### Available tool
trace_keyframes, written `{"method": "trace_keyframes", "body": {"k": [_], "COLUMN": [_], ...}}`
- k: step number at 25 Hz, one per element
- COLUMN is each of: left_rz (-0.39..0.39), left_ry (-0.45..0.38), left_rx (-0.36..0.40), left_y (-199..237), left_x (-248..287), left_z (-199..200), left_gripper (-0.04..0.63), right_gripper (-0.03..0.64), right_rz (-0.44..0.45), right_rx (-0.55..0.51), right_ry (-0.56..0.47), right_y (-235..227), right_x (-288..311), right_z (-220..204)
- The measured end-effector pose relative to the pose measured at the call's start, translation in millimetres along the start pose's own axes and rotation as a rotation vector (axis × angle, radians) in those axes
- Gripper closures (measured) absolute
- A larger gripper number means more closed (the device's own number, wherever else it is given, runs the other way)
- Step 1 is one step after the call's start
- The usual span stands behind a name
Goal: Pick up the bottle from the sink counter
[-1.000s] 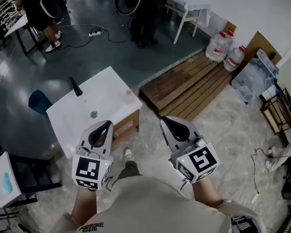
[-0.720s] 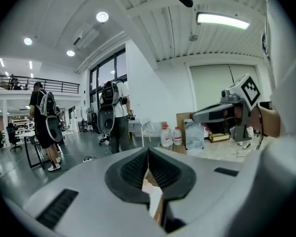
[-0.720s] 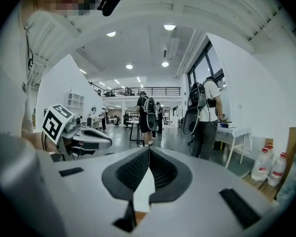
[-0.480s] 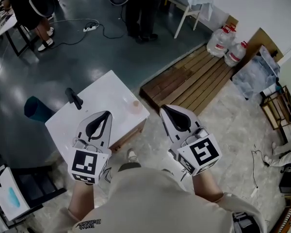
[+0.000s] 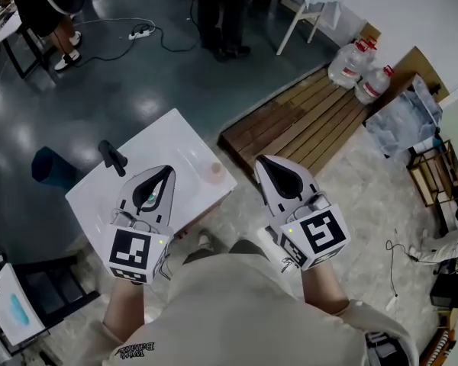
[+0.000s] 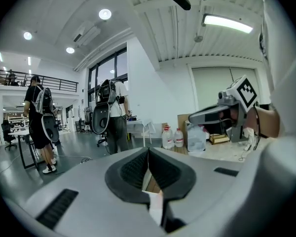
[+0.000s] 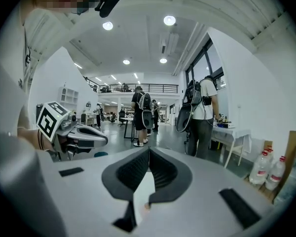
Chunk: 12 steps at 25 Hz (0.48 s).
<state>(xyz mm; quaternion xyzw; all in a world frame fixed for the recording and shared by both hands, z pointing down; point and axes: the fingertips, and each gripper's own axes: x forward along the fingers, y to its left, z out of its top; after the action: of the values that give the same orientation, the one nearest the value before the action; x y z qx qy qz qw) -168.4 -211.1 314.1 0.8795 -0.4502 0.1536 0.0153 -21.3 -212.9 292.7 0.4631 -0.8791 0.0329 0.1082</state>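
Blue bin (image 5: pixel 49 166): on the dark floor, just left of the counter.
Faucet (image 5: pixel 111 158): black, at the left corner of the counter.
Sink counter (image 5: pixel 175 130): white, set cornerwise to the person, on the dark floor.
Left gripper (image 5: pixel 166 171): held over the near part of the counter, pointing forward; jaws pressed together with nothing between them.
Bottle (image 5: pixel 214 171): small and pale pink, sits on the counter near its right corner; in the head view it lies between the two gripper tips, and neither touches it.
Right gripper (image 5: pixel 264 161): over the pale floor just right of the counter; jaws closed together, empty.
Wooden pallet (image 5: pixel 305 124): on the floor, right of the counter.
Water jugs (image 5: pixel 360 72): clear with red caps, at the pallet's far end.
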Motion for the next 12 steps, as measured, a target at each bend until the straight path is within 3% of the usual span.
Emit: {"method": "trace_keyframes", "body": {"k": [5, 12], "left_rz": [0.025, 0.059], "left_ry": [0.021, -0.022], "left_rx": [-0.029, -0.080], "left_y": [-1.5, -4.0], "left_x": [16.7, 33.4], "left_z": [0.4, 11.8], "left_gripper": [0.589, 0.588], "right_gripper": [0.620, 0.620], "right_rz": [0.043, 0.090], "right_rx": [0.001, 0.008], "right_ry": [0.003, 0.011], "right_y": [-16.2, -42.8], "right_x": [12.5, 28.4], "right_z": [-1.4, -7.2]}}
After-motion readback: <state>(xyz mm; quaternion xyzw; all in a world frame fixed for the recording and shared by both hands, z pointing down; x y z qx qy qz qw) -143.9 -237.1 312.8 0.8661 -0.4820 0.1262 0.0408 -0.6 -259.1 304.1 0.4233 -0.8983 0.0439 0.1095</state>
